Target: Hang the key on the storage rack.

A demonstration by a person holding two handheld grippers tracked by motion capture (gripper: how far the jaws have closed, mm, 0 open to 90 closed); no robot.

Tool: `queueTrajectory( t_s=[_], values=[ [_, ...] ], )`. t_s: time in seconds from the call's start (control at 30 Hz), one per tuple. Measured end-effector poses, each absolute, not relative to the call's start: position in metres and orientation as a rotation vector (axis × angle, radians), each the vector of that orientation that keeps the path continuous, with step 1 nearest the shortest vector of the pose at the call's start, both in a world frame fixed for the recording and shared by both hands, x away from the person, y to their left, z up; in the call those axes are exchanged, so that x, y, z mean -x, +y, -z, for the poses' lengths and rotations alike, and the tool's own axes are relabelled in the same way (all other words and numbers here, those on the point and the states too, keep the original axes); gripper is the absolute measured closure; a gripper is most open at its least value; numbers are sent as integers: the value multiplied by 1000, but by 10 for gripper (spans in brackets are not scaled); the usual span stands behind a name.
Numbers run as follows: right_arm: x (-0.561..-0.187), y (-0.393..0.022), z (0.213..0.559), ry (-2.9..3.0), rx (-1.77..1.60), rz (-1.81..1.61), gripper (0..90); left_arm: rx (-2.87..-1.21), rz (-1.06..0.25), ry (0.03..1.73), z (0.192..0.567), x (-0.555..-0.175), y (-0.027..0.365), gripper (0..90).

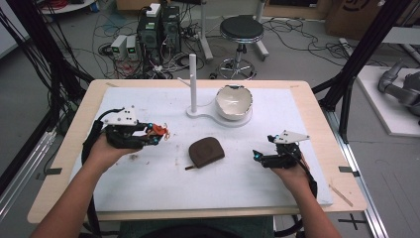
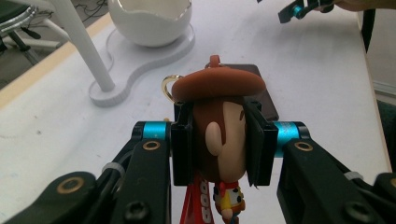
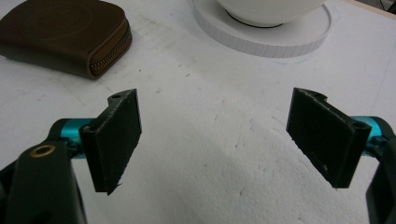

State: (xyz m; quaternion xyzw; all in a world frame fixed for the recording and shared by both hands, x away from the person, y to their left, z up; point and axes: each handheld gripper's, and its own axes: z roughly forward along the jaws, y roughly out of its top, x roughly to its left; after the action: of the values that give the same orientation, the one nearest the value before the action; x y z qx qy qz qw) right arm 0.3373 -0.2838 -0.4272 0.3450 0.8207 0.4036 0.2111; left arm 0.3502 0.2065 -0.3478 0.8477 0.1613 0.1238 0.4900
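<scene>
- Clamped between the black jaws of the left hand-held gripper [image 2: 218, 140] is a small cowboy figurine [image 2: 219, 126], gripped by its head with the brown hat above the pads and the red-and-yellow body hanging below them.
- On the high view that left hand-held gripper [image 1: 154, 135] is over the left part of the white worktop [image 1: 148, 183]; it looks lifted clear of the surface, though that angle is poor.
- Right hand-held gripper [image 3: 219, 140] has its jaws spread wide with nothing between them, over bare worktop on the right.
- White stand [image 1: 194, 82] with an eggshell-shaped bowl [image 1: 234, 101] sits at the far middle.
- Brown zipped pouch [image 1: 206, 151] lies between the two grippers, apart from both.
</scene>
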Motion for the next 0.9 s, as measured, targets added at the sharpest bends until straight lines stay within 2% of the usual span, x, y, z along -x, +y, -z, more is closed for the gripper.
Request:
queueTrajectory(
  t_s=[0.3, 0.9],
  values=[
    [-338, -284, 427, 2273, -957, -1125, 180, -2075, -307, 332, 314, -368, 190, 676],
    [-340, -286, 429, 2282, -981, -1134, 180, -2070, -293, 275, 273, -413, 157, 676]
  ],
)
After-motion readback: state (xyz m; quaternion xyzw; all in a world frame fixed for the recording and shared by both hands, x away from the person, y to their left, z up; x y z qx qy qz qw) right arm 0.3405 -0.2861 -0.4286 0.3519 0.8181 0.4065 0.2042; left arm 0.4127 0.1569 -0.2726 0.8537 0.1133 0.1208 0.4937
